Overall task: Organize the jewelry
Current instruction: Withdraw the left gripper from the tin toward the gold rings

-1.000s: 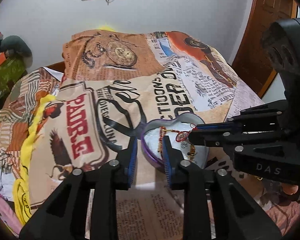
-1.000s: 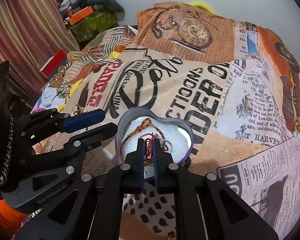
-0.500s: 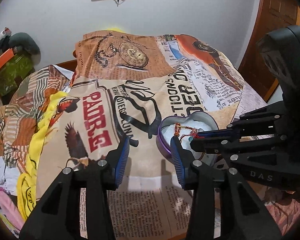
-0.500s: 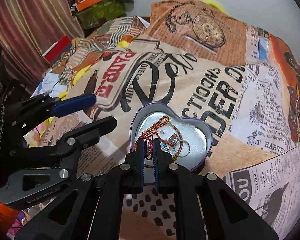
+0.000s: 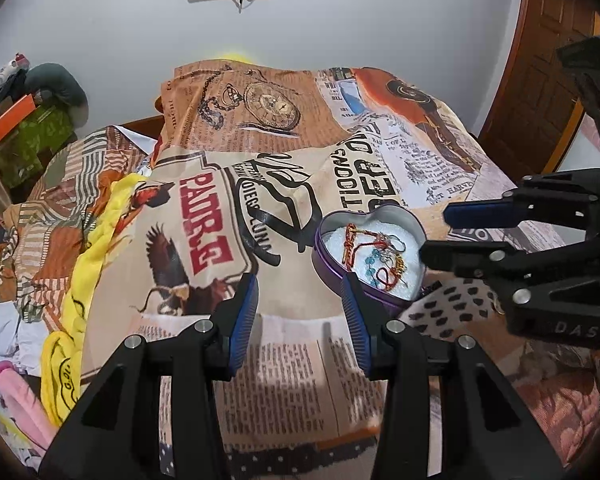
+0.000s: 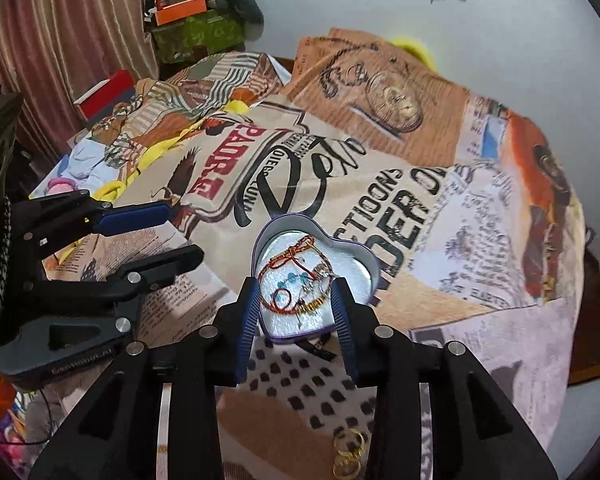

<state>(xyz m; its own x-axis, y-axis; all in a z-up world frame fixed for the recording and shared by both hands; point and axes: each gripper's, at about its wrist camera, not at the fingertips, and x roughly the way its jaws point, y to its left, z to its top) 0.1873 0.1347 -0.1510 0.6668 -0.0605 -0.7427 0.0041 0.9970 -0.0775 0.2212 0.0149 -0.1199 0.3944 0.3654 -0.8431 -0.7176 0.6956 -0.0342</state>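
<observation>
Heart-shaped tin sits on bed w/ newspaper-print bedspread, purple wall, white lining. Inside: red thread bracelet, turquoise beads, other bits tangled, can't tell apart. R tool spread, empty, fingers either side of tin's near end. L tool spread, empty, tin at its 1 o'clock. Gold rings on bedspread at 6 o'clock of tin, under R tool.
</observation>
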